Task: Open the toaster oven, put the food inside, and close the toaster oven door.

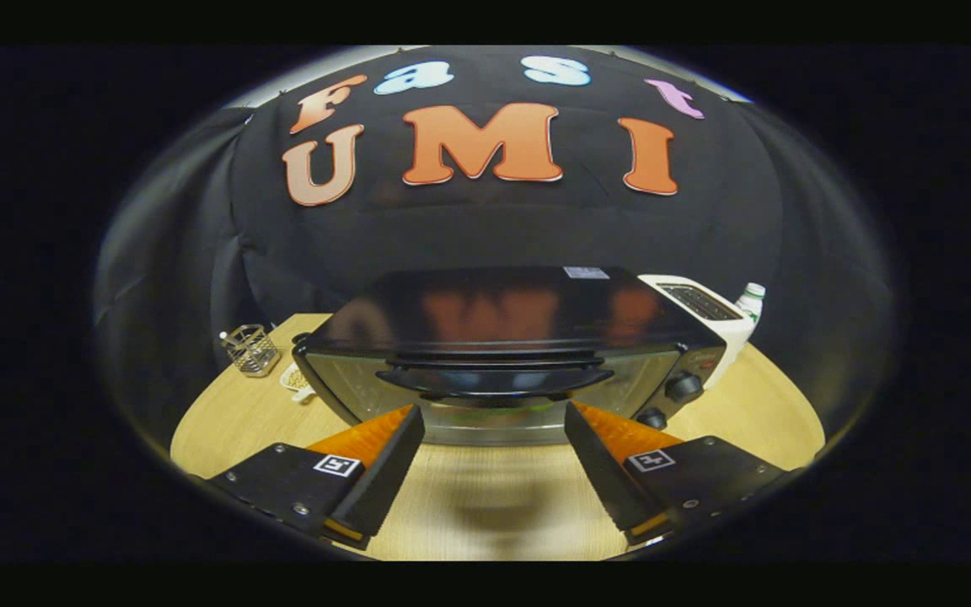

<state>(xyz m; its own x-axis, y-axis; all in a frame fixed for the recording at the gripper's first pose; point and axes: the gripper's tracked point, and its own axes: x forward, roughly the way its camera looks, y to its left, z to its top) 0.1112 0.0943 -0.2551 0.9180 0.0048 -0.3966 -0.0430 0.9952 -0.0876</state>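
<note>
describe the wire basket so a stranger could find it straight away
Start at the big black toaster oven on the wooden table, just beyond the open gripper. Off its side opposite the knobs, near the table's edge, stands the wire basket. It is the only see-through metal mesh thing, taller than the small dish beside it.

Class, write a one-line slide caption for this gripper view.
Open gripper faces the closed toaster oven, fingers spread just short of its door handle.
</note>
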